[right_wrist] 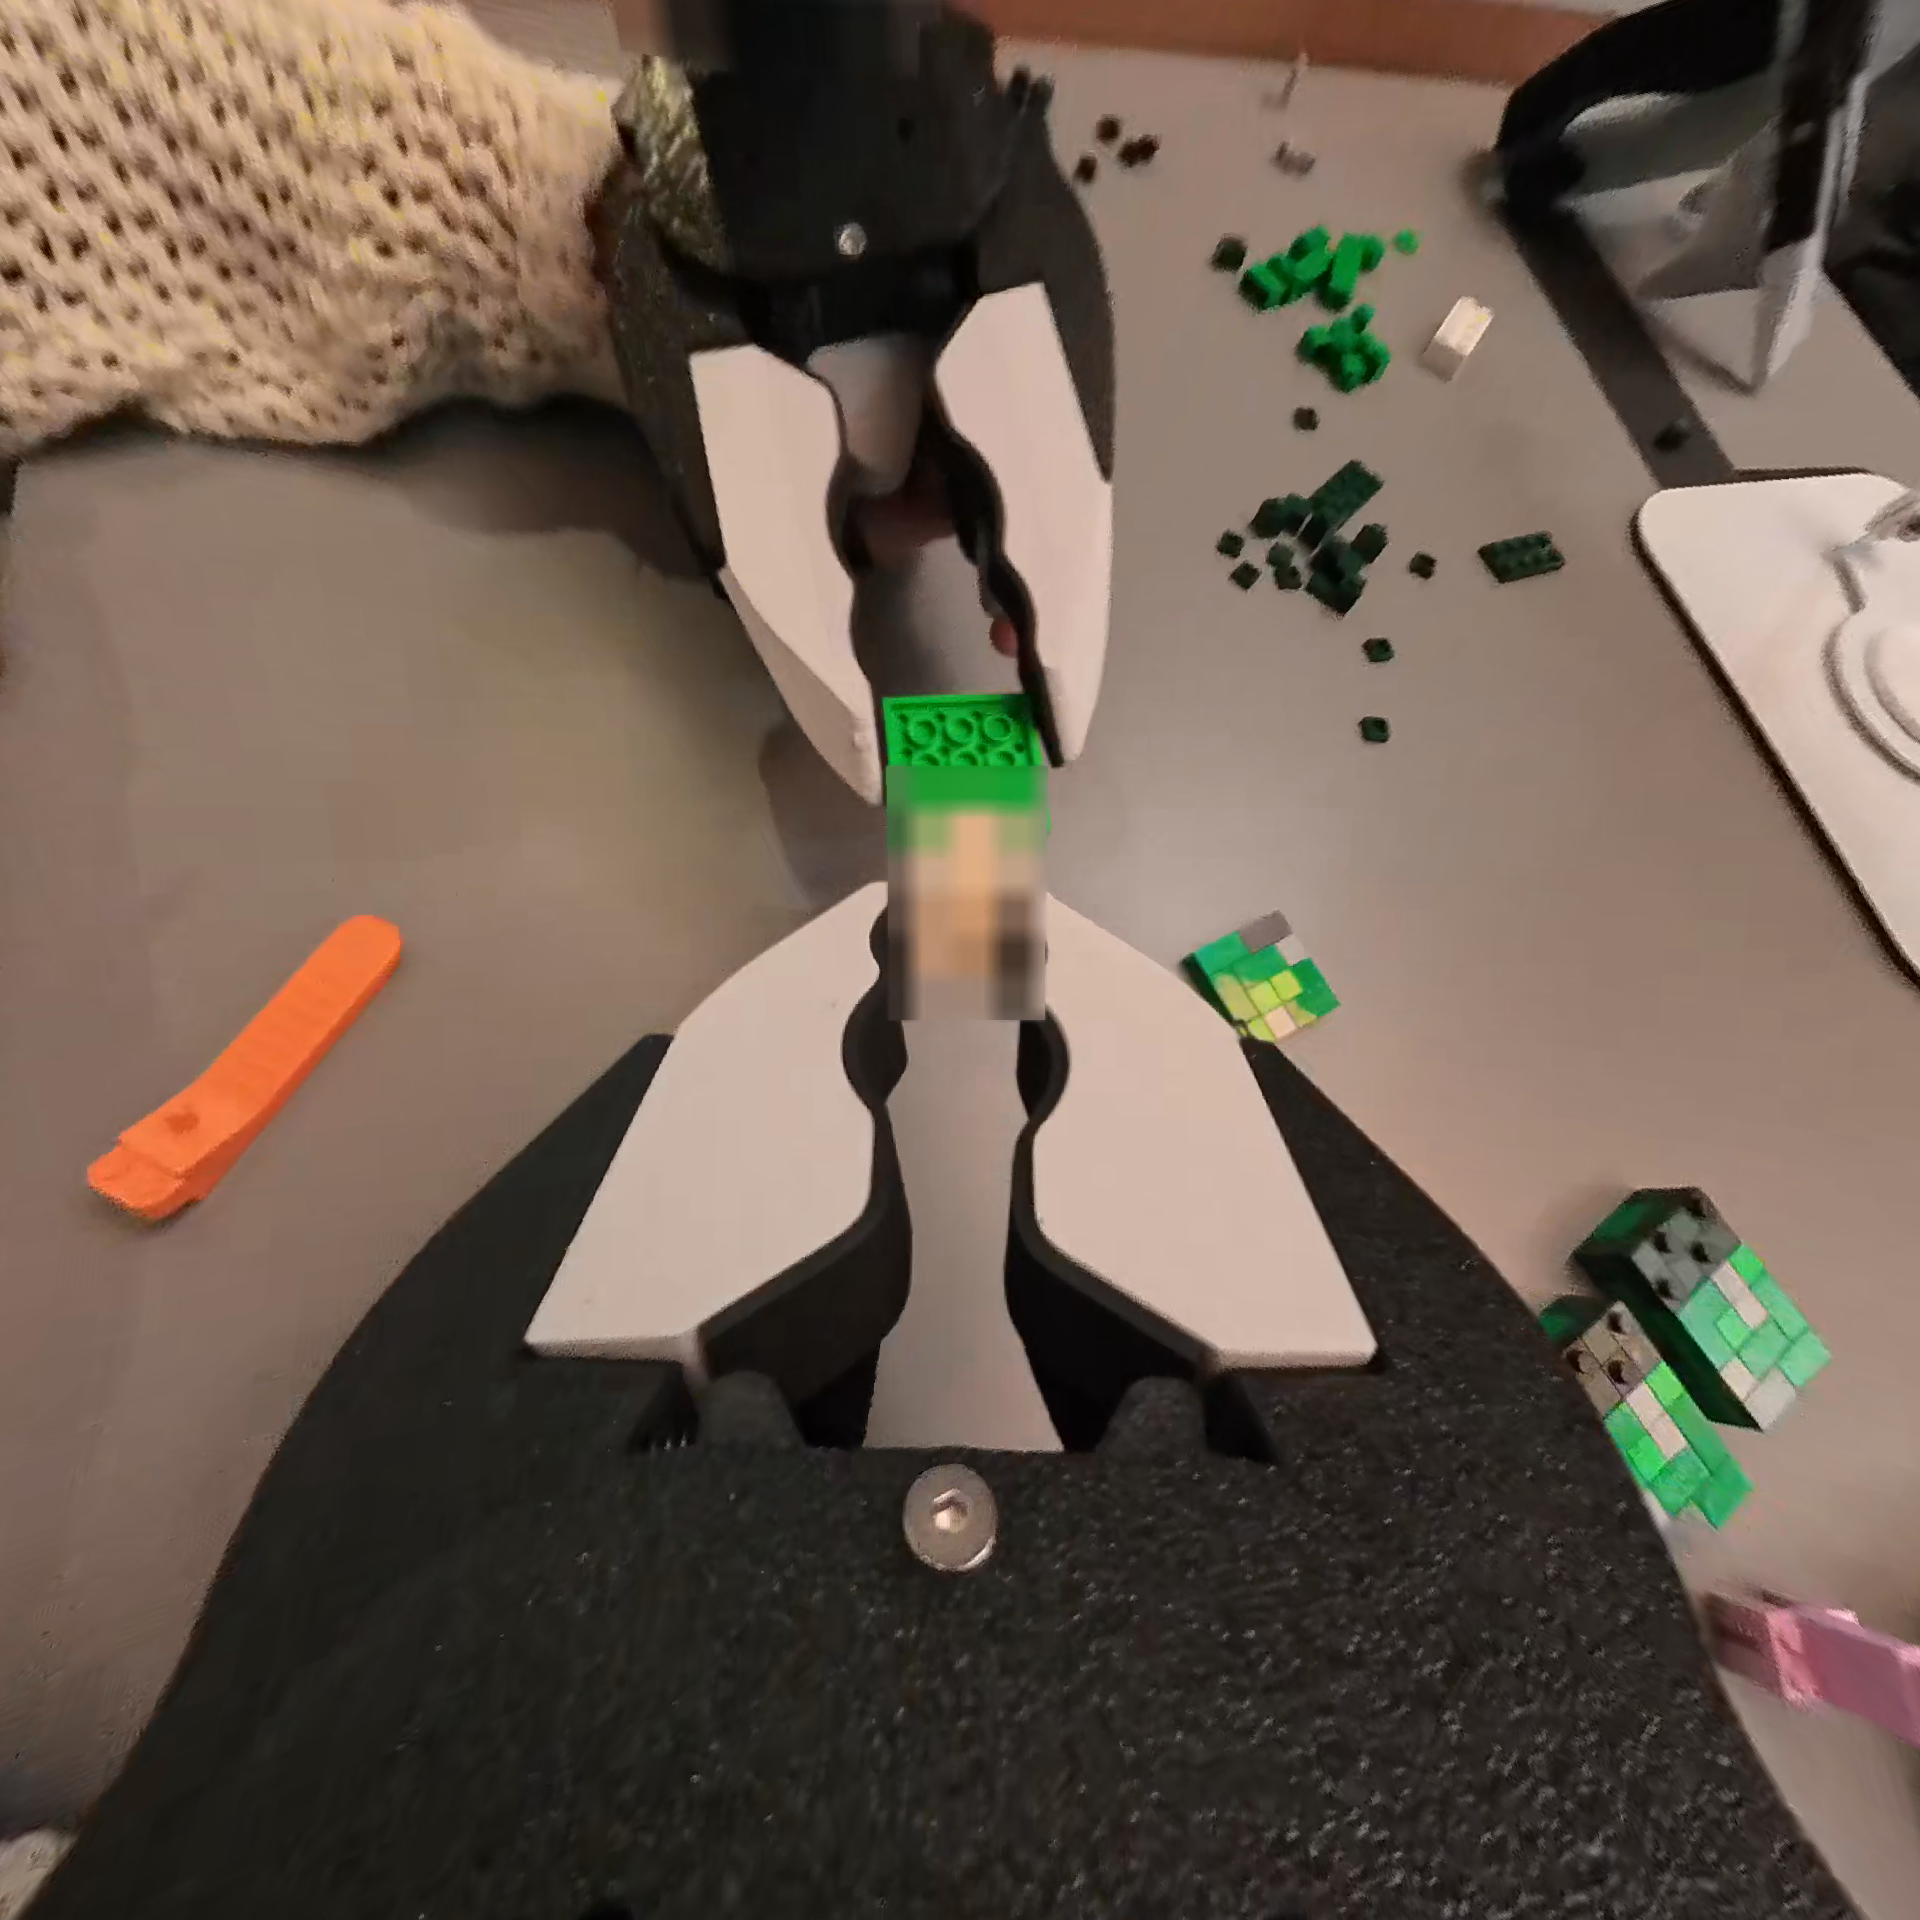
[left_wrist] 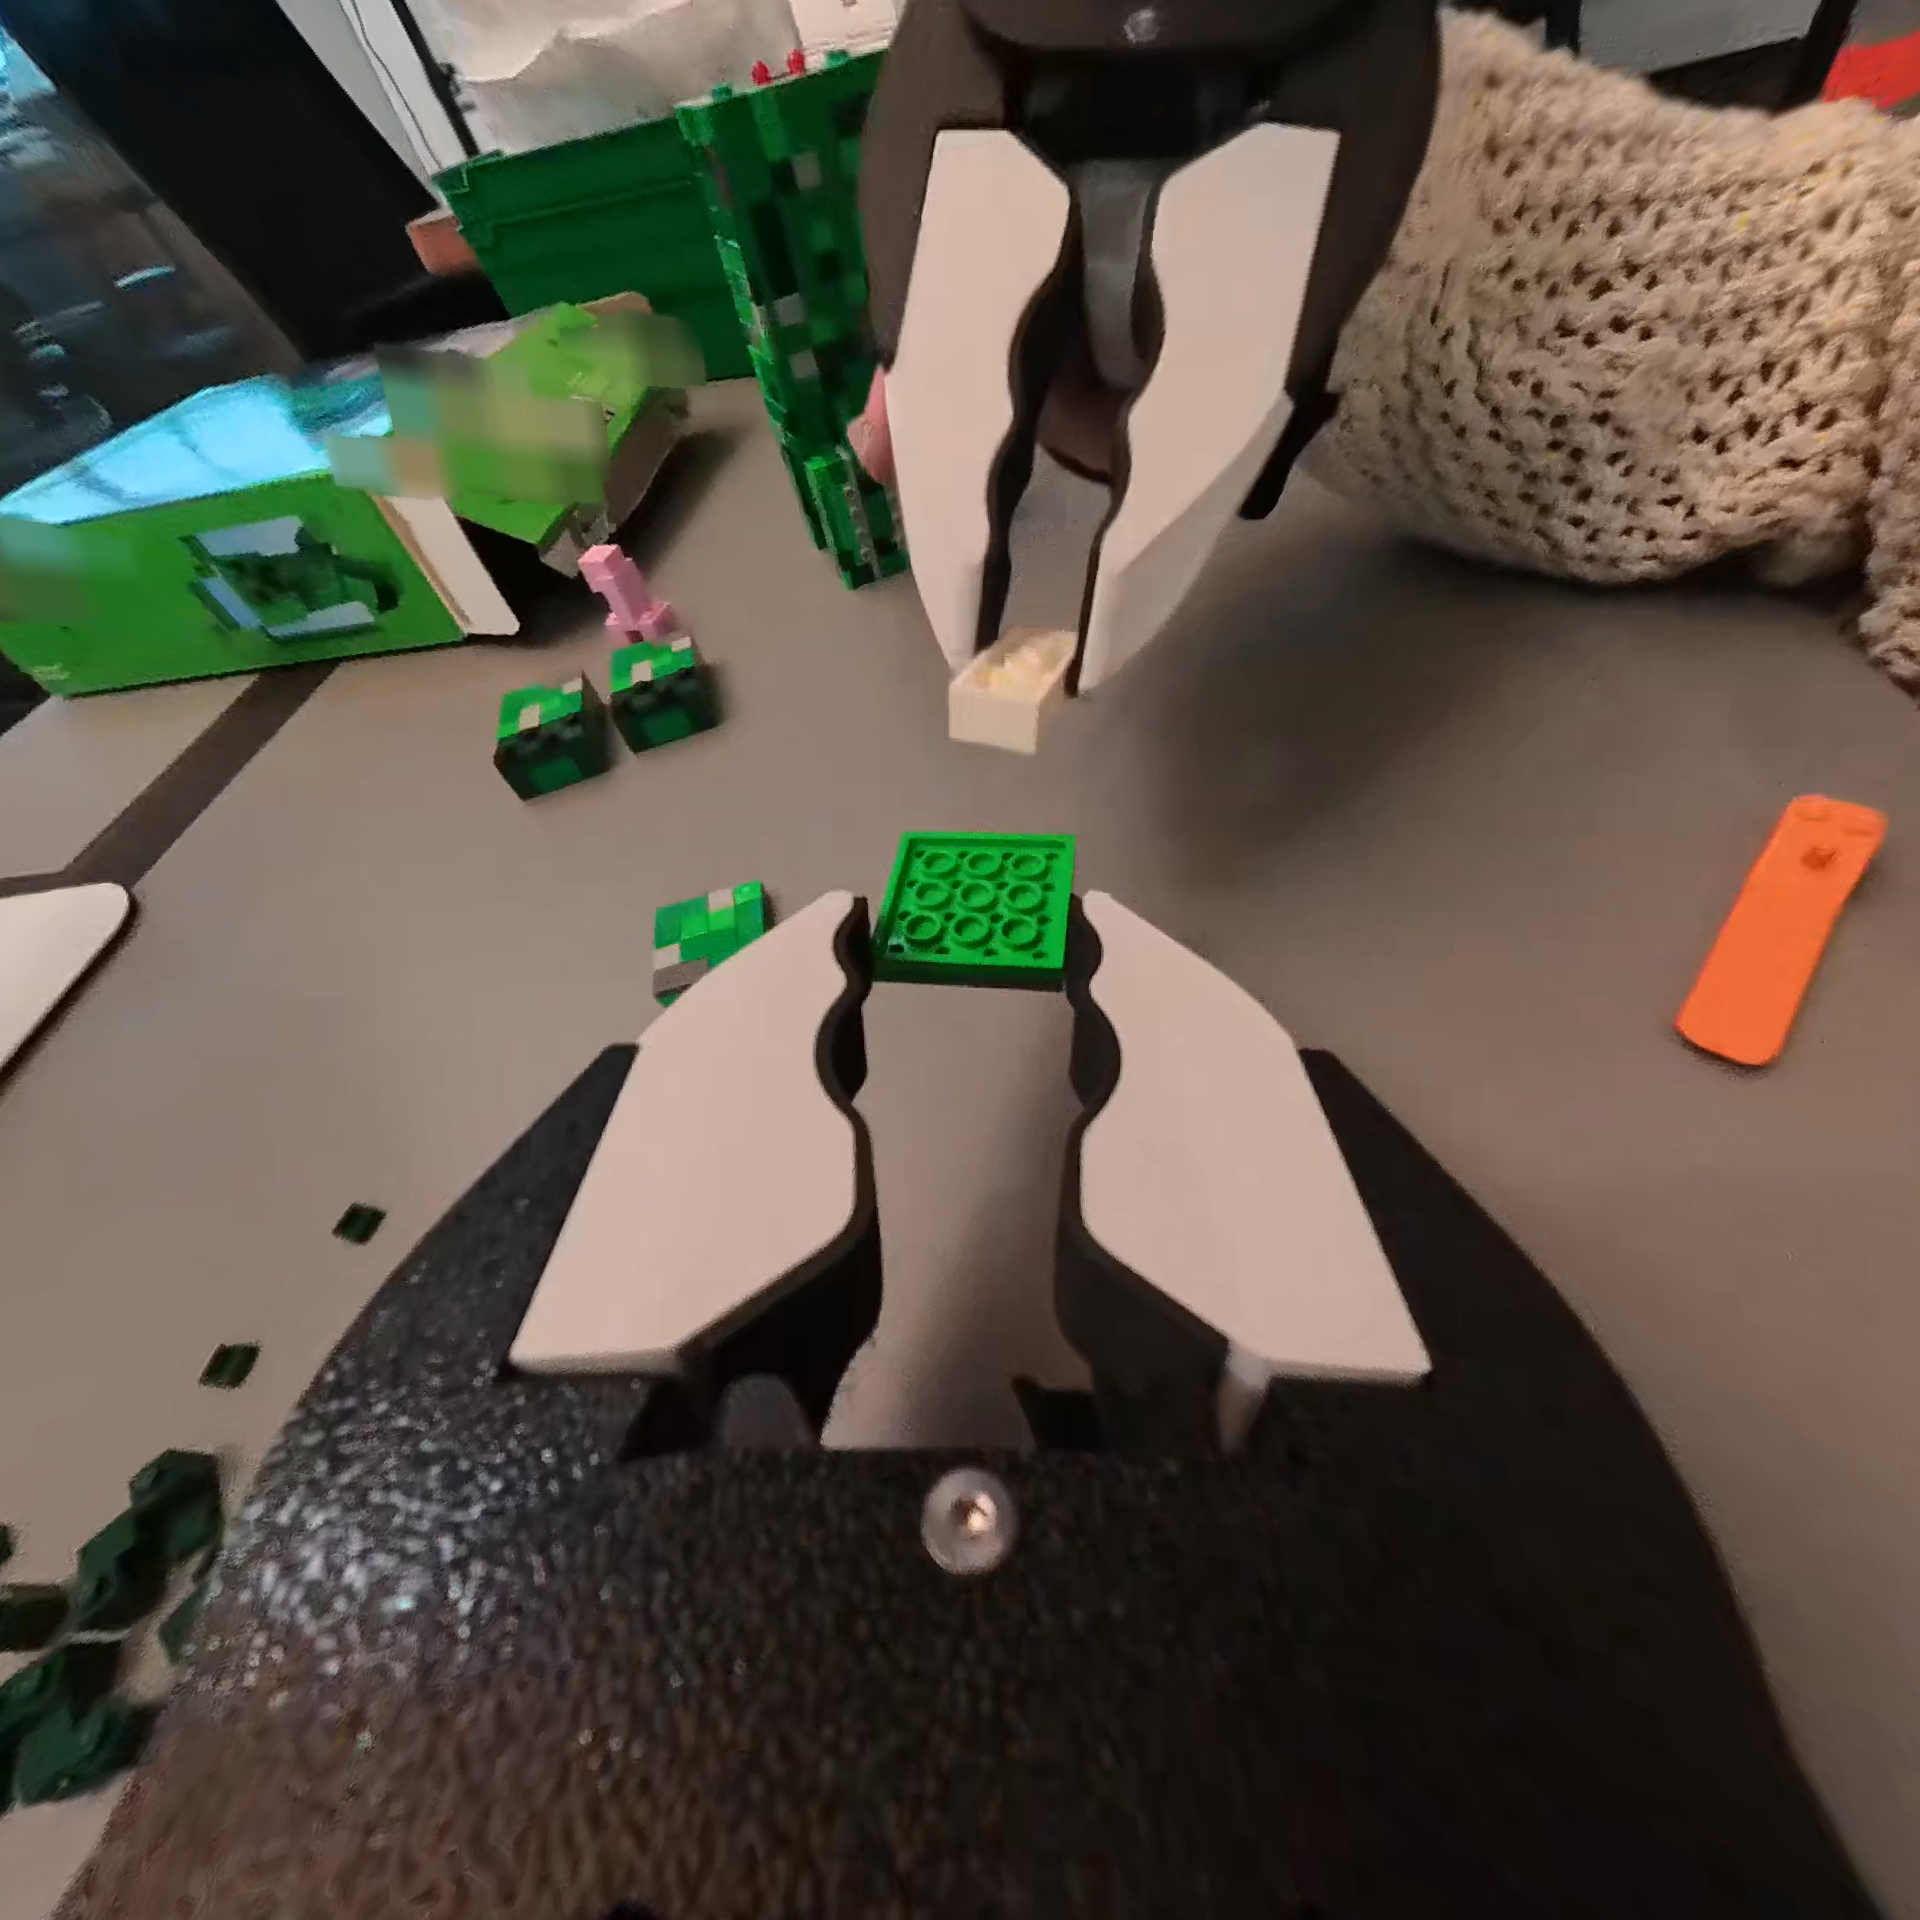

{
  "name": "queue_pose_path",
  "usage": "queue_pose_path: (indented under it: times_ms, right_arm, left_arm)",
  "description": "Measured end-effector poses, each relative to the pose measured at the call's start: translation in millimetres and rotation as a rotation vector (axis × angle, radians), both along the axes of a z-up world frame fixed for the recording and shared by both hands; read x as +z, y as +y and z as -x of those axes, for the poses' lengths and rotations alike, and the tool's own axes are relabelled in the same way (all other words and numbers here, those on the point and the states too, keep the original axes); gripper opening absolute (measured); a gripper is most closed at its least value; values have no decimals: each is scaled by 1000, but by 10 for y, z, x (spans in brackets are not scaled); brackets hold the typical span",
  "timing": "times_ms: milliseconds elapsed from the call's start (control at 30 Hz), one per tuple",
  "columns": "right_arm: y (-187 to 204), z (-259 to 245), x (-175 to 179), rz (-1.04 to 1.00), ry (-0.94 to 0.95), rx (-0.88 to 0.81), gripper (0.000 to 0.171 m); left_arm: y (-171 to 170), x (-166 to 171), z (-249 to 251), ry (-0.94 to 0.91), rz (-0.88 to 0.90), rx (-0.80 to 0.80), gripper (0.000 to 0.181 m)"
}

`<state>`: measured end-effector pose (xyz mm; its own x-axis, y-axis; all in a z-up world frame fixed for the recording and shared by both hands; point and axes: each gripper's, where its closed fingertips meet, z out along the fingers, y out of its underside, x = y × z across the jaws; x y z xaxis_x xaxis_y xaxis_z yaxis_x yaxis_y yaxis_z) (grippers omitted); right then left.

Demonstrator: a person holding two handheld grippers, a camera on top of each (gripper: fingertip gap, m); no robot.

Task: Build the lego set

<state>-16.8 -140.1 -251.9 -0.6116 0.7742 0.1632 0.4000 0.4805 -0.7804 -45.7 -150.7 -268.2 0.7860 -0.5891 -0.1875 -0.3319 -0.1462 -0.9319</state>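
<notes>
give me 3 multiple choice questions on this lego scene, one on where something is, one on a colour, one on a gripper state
1. Where does the orange tool lie?
A. flat on the grey table
B. on top of the green tower
C. between the left gripper's fingers

2. What colour is the brick held by the right gripper?
A. pink
B. white
C. dark green

3. What is the left gripper doing?
A. hanging open over nothing
B. shut on the green plate
C. shut on the orange tool

Answers:
1. A: it lies alone on the table, off to the side of both grippers.
2. B: in the left wrist view a white brick sits between its fingertips.
3. B: both fingertips press the sides of the green plate, underside facing the camera.
</notes>
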Motion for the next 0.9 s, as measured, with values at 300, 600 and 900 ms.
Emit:
queue_pose_path:
  times_ms: [300, 600, 900]
  right_arm:
    - [-152, 80, -57, -177, -144, 88, 17]
    - [-145, 86, -60, -221, -278, 105, 17]
    - [-170, 110, -61, -214, -287, 92, 17]
  left_arm:
    - [-34, 29, -113, 19, -49, -40, 36]
    - [-37, 35, -125, 25, -60, -41, 36]
    - [-35, 35, -126, 25, -59, -39, 36]
